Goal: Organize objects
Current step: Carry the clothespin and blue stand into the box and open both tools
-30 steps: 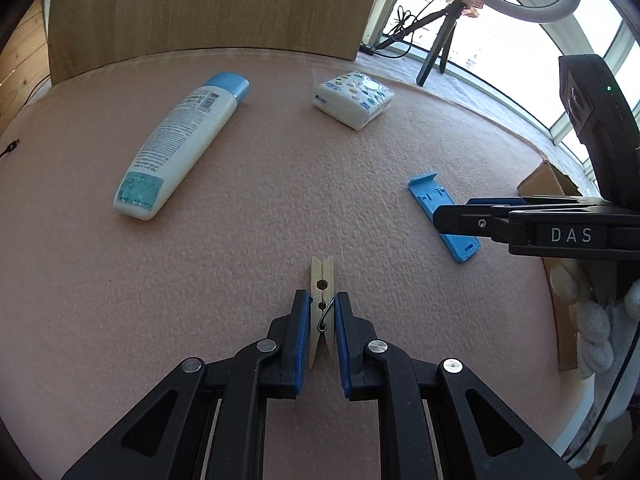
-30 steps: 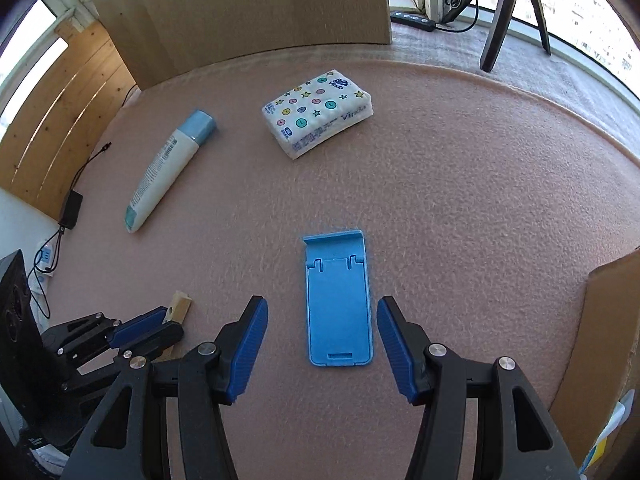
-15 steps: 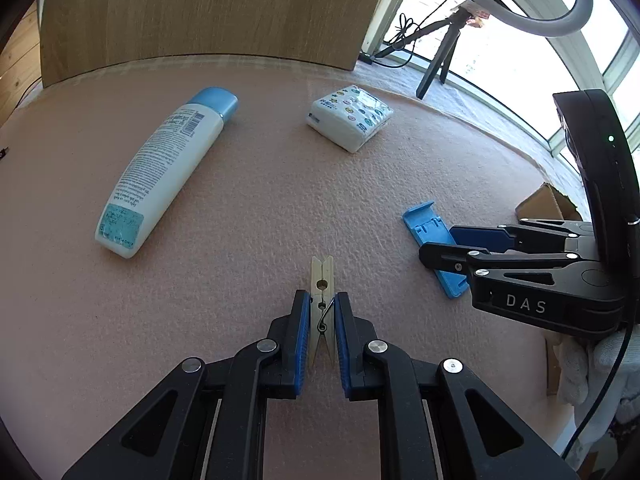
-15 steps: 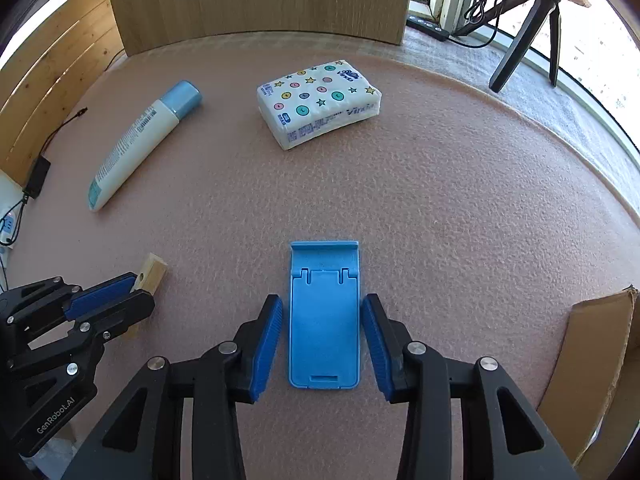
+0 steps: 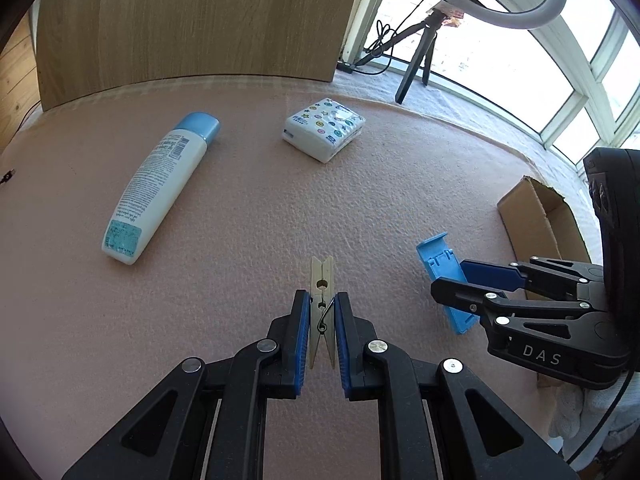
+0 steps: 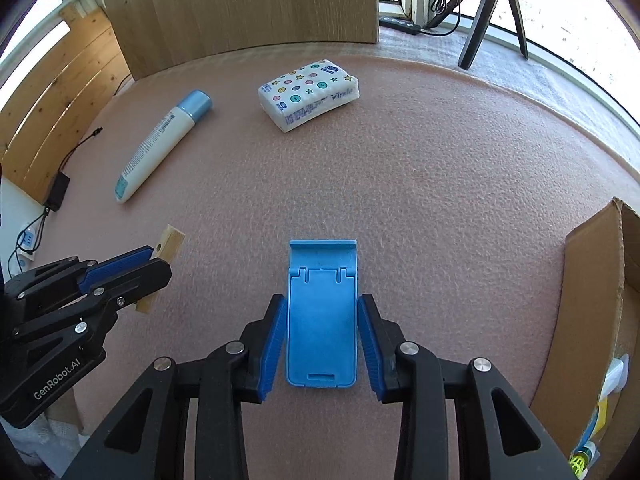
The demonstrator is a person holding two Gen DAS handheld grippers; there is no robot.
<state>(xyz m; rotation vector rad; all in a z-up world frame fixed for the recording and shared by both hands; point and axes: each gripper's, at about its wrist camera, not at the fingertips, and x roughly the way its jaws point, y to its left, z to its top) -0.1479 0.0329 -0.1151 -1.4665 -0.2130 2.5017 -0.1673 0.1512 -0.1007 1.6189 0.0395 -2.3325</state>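
A wooden clothespin (image 5: 322,280) is clamped between the blue pads of my left gripper (image 5: 322,308), its tip just above the pink mat (image 5: 248,240). In the right wrist view the same clothespin (image 6: 170,242) sticks out of the left gripper (image 6: 148,264) at the left edge. My right gripper (image 6: 322,304) is shut on a flat blue phone stand (image 6: 322,276), pads pressing on both long sides. The left wrist view shows that stand (image 5: 438,258) tilted and off the mat in the right gripper (image 5: 460,280).
A white bottle with a blue cap (image 5: 160,184) and a patterned tissue pack (image 5: 324,128) lie on the far part of the mat. An open cardboard box (image 6: 592,280) stands at the right edge. A wood panel (image 5: 192,20) and a tripod (image 5: 416,56) stand behind.
The right gripper's jaws closed from wide apart onto the blue stand and raised it off the mat. The left gripper kept its hold on the clothespin and rose a little.
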